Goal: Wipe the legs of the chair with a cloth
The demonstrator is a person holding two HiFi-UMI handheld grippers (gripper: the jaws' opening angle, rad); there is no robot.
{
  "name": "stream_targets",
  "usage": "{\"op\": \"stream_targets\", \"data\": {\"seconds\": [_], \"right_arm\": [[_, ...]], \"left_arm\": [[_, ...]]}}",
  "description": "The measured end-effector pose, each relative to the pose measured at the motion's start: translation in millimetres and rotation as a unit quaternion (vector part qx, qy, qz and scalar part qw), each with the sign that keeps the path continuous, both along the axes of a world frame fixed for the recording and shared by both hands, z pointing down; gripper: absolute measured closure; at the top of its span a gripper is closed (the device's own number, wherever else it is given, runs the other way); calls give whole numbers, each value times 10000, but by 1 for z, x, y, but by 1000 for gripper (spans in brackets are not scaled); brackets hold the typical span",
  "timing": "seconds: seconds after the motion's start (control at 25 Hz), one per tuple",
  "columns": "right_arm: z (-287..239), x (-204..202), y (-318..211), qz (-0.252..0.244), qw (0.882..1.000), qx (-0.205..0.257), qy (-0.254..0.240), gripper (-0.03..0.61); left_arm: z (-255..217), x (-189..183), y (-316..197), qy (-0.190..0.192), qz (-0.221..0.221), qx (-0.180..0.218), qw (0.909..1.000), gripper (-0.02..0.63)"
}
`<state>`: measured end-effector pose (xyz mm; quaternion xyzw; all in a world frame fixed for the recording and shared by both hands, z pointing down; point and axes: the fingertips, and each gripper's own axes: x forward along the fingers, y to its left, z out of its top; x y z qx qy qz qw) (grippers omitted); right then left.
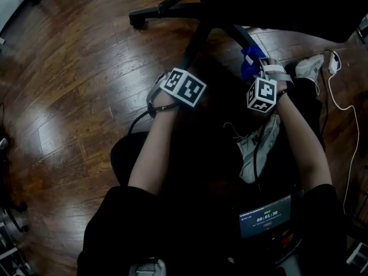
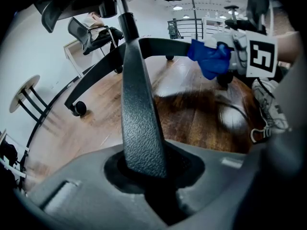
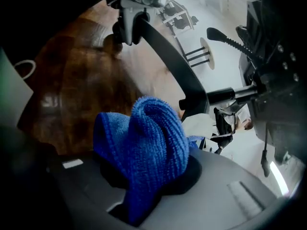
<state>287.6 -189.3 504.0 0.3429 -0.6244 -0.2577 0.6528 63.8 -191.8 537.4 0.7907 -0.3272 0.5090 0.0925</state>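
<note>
The black chair base stands on the wood floor, with one leg (image 1: 195,42) running toward me and another (image 1: 246,39) to its right. My left gripper (image 1: 191,68) is shut on the textured near leg (image 2: 139,114), which fills the space between its jaws. My right gripper (image 1: 257,71) is shut on a bunched blue cloth (image 3: 144,147). In the left gripper view the cloth (image 2: 208,59) lies against the end of a horizontal chair leg (image 2: 163,47). The right gripper view shows a chair leg (image 3: 172,66) beyond the cloth and the left gripper (image 3: 134,13) at its far end.
A caster (image 1: 138,20) ends the far-left leg. White sneakers (image 1: 310,68) (image 1: 259,148) and a white cable (image 1: 345,108) lie on the floor at the right. A small screen (image 1: 265,217) sits at my waist. A round side table (image 2: 24,95) and another office chair (image 2: 91,32) stand beyond.
</note>
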Motion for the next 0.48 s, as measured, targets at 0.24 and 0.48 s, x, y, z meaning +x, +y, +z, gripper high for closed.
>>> {"op": "stream_targets", "data": {"seconds": [0.24,0.48], "right_arm": [[12,37,49,286,9991,-52,-296,485],[10,26,32,520,9982,-6,-285,485]], "left_arm": [[1,2,-4,-69,-21,-19,10000,525],[3,1,1,-131,67,-137,9998,523]]}}
